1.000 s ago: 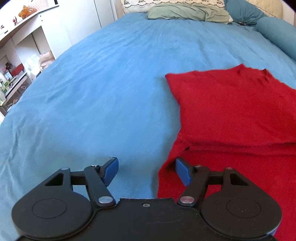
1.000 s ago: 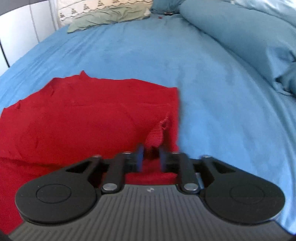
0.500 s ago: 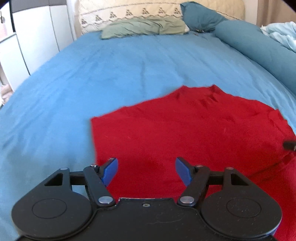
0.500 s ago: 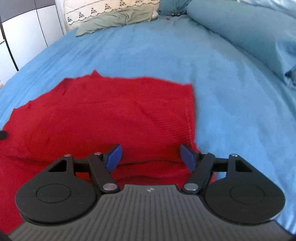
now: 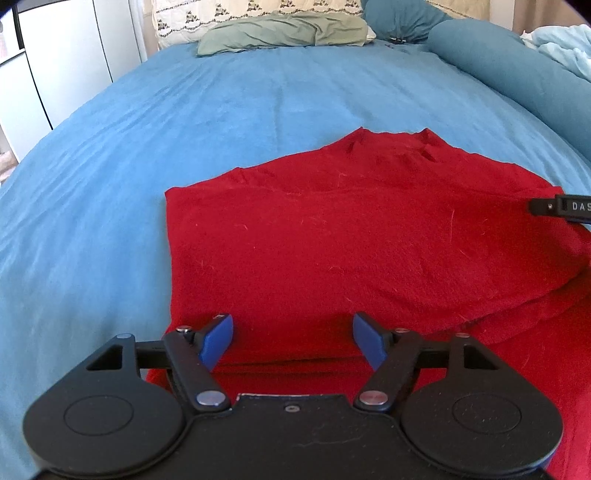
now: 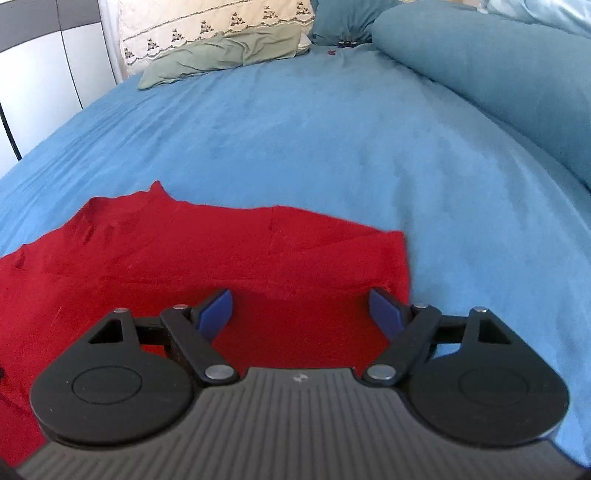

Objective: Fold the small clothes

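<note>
A red knit garment (image 5: 351,240) lies on the blue bedspread (image 5: 147,147), its near part folded over so a fold edge runs across its near half. It also shows in the right wrist view (image 6: 221,266). My left gripper (image 5: 291,336) is open and empty, hovering over the garment's near left part. My right gripper (image 6: 301,310) is open and empty over the garment's near right corner. A tip of the right gripper (image 5: 561,208) shows at the right edge of the left wrist view.
Pillows (image 5: 284,29) lie at the head of the bed. A rolled teal duvet (image 6: 480,81) runs along the right side. White cupboard doors (image 5: 55,66) stand to the left of the bed.
The right gripper let go of the garment's corner and opened. The left gripper swung right from the garment's left edge to over the cloth. Both have drawn back a little.
</note>
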`<state>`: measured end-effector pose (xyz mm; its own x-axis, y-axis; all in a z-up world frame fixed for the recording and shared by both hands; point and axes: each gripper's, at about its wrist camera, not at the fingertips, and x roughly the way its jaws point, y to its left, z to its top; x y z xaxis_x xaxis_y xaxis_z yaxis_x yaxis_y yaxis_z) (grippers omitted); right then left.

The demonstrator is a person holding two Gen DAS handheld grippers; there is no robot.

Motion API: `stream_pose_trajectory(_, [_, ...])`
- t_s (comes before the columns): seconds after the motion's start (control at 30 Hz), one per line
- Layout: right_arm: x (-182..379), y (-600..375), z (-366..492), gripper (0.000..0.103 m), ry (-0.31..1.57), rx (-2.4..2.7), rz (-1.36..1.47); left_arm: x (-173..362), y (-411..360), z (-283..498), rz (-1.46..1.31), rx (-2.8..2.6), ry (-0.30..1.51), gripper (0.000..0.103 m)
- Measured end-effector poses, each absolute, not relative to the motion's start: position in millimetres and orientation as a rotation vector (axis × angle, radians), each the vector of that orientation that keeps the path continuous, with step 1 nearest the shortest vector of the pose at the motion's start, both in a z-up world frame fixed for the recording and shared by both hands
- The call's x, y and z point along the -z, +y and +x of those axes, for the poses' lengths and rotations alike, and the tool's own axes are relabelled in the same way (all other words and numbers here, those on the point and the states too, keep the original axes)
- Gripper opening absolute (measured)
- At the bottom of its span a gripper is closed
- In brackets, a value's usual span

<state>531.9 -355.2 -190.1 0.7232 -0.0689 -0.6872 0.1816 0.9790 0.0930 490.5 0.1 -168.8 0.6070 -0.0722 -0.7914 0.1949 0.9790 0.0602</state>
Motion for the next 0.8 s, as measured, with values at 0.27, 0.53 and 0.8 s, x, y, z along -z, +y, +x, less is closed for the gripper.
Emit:
stream_pose_trajectory(0.27, [136,-358,484,0.098,0.648,0.126,0.192,143,7,475,0.14,0.152,0.877,0.077])
stream_pose_trajectory(0.53, [55,-361,395,0.103,0.534,0.018,0.214,78,25,421,0.143,0.152,0.793,0.098])
stream_pose_trajectory(0.8, [14,-370,276,0.103,0.593,-0.016,0.193,40,82,296,0.047,0.058,0.822,0.1])
